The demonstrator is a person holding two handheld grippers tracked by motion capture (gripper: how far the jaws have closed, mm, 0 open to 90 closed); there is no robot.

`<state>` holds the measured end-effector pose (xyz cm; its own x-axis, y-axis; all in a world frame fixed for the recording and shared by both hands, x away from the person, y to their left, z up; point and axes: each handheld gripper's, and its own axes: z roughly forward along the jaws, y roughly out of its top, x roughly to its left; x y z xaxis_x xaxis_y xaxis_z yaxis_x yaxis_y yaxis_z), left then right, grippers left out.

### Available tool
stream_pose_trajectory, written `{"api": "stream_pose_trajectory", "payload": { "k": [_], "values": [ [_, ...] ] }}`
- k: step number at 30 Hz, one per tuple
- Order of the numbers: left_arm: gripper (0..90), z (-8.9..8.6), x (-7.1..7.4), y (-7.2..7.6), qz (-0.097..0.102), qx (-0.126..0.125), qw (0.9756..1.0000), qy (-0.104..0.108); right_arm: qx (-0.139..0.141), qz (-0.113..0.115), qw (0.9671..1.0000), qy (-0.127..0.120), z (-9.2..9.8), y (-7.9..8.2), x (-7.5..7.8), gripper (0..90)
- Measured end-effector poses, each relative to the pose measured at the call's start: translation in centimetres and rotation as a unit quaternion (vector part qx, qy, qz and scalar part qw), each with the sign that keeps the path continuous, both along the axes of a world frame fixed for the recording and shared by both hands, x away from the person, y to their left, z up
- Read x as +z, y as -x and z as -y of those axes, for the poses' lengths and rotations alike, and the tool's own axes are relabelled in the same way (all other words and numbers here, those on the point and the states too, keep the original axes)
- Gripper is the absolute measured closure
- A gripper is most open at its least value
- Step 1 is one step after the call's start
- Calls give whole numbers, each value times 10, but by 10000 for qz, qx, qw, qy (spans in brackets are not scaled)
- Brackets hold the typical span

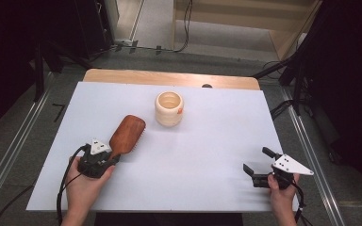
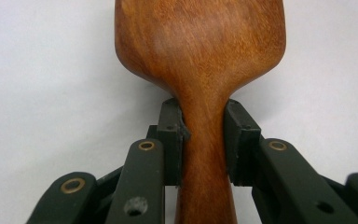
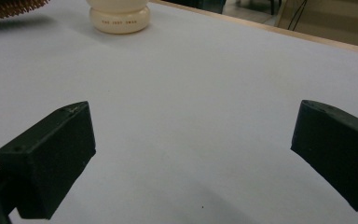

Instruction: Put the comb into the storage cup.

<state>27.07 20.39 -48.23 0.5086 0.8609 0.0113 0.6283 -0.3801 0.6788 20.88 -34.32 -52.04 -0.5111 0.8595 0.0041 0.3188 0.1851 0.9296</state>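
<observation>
White sheeting covers your desk (image 1: 207, 155), with a strip of bare wood along the far edge. Your left gripper (image 1: 111, 157) has its fingers (image 2: 172, 140) clamped on the neck of a wooden brush (image 1: 127, 135), at the near left of the desk. Its long axis runs diagonally: handle toward you and to the left, head pointing away and to the right, toward the cup (image 1: 168, 108). The smooth wooden back faces up; the bristles show at its right edge. That cream cup stands upright beyond the brush head, apart from it, and its visible interior looks empty. Your right gripper (image 1: 259, 165) is at the near right, fingers (image 3: 51, 158) spread wide, nothing between them, pointing left across the desk.
</observation>
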Motion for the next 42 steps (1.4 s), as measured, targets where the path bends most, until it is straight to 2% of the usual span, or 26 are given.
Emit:
{"api": "stream_pose_trajectory", "payload": {
  "k": [4,8,9,10,11,14,16,18,21,26,31,35,38,42],
  "values": [
    [712,0,3,2,143,-3,9998,116,-60,-10,10000,-45,1,0,1,0],
    [712,1,7,4,274,7,9993,258,-72,-32,10000,42,-1,-1,2,0],
    [712,2,8,5,313,18,9991,289,-50,-47,10000,-32,-1,-1,4,0],
    [712,2,9,5,340,19,9987,380,-16,-58,9997,-248,0,-1,5,0],
    [712,2,10,5,357,12,9987,376,17,-80,9993,-370,0,-2,6,0],
    [712,3,14,6,460,-1,9981,417,57,-93,9993,-356,-5,-4,10,0],
    [713,4,16,7,511,18,9977,451,99,-133,9988,-471,-9,-5,14,0],
    [713,4,17,7,512,-3,9976,469,152,-151,9987,-462,-15,-6,20,0],
    [713,8,20,8,592,-1,9969,511,249,-111,9992,-291,-25,-8,30,0],
    [713,13,24,9,703,-24,9958,581,394,-149,9986,-317,-39,-14,42,0],
    [713,21,27,8,752,-97,9949,659,556,-157,9977,-363,-53,-21,50,0],
    [713,28,27,7,702,-162,9952,666,534,-164,9981,-267,-63,-26,53,0],
    [713,32,26,6,692,-227,9949,696,551,-177,9979,-290,-72,-31,55,0],
    [713,38,26,7,743,-273,9942,727,616,-170,9977,-244,-85,-37,60,0]
  ]
}}
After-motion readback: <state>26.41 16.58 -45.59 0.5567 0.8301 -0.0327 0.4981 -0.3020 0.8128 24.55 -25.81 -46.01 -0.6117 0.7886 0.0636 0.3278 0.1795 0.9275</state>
